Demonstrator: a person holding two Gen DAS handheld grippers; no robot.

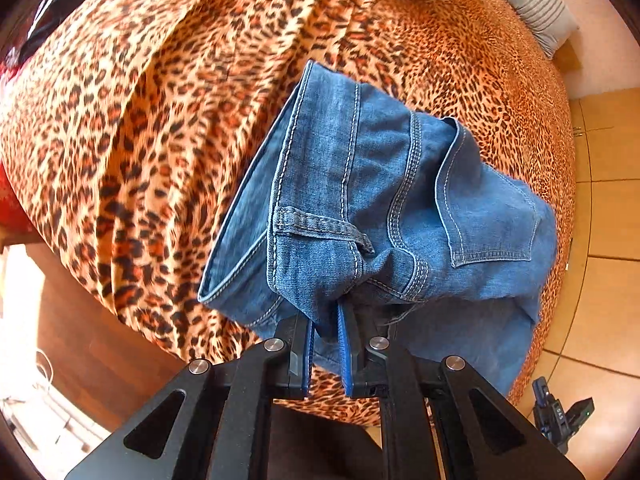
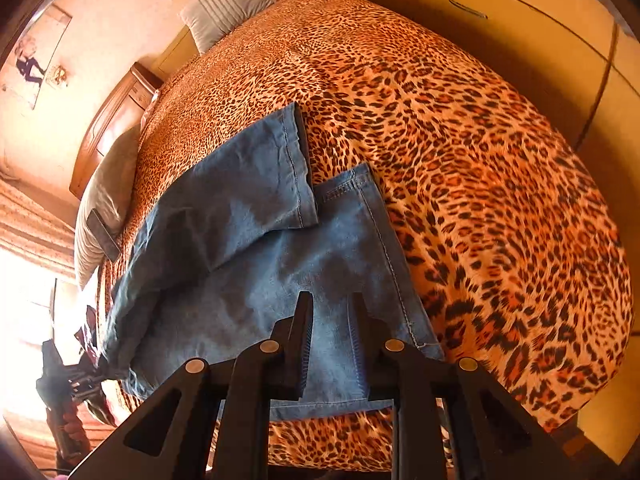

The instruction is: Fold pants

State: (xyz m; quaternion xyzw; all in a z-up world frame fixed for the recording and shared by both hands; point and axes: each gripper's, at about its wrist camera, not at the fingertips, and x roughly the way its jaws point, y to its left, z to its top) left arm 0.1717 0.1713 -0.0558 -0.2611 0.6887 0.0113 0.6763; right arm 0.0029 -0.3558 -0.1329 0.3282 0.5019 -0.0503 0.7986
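Blue denim pants (image 1: pixel 384 208) lie on a leopard-print bed (image 1: pixel 140 128). In the left wrist view I see the waistband, a belt loop and a back pocket. My left gripper (image 1: pixel 325 320) is shut on a bunch of denim near the waistband. In the right wrist view the two pant legs (image 2: pixel 256 248) lie side by side, hems pointing away. My right gripper (image 2: pixel 330 308) is shut on a fold of the nearer leg, with denim between its fingers. The left gripper also shows at the far left of the right wrist view (image 2: pixel 86 380).
A grey pillow (image 2: pixel 224 8) lies at the head of the bed and another pillow (image 2: pixel 108 200) with a dark phone on it at the left. A wooden nightstand (image 2: pixel 116 120) stands by the bed. Wardrobe doors (image 2: pixel 520 28) run along the right.
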